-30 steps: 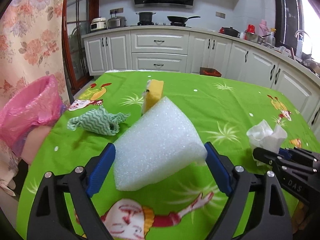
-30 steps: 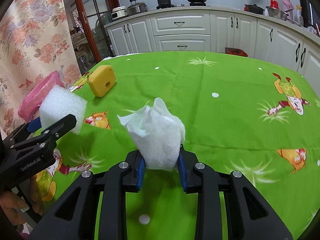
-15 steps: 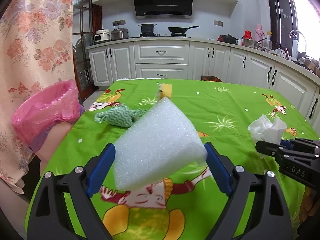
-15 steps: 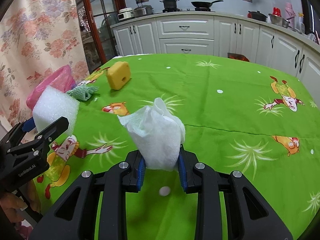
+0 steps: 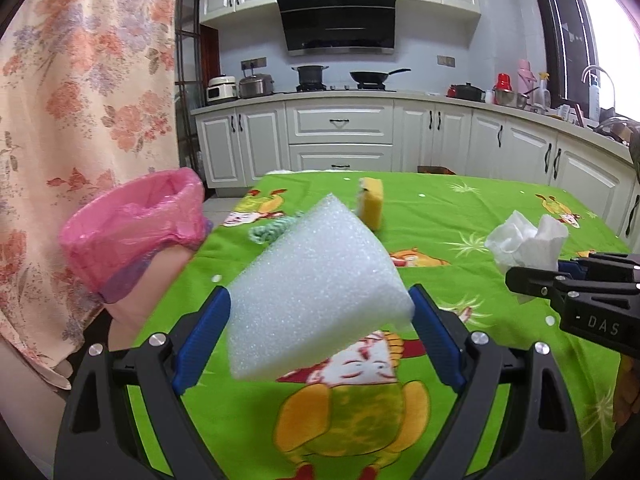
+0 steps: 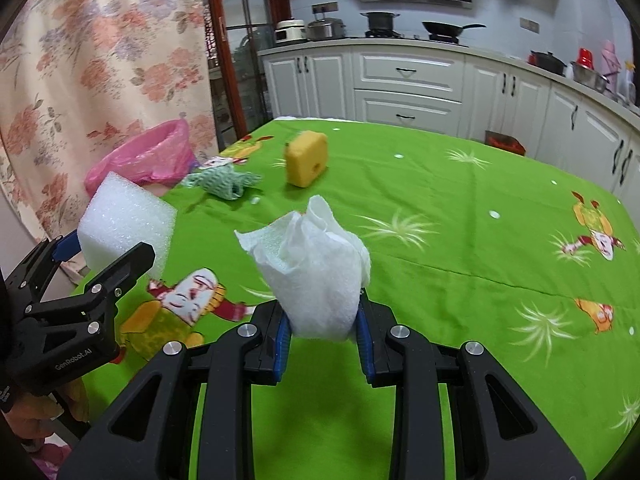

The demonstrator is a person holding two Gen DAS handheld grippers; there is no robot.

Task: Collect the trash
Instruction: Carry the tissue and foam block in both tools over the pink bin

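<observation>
Bright green cartoon tablecloth (image 6: 460, 208) fills the frame, white kitchen cabinets (image 6: 408, 80) up top; left gripper (image 5: 320, 312) clamps foam block (image 5: 316, 296), right gripper (image 6: 322, 322) pinches tissue (image 6: 312, 268).

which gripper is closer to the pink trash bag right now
Left. The left gripper, clamping the white foam block, is just beside the pink trash bag. The right gripper, holding the crumpled tissue, sits farther over the table.
</observation>
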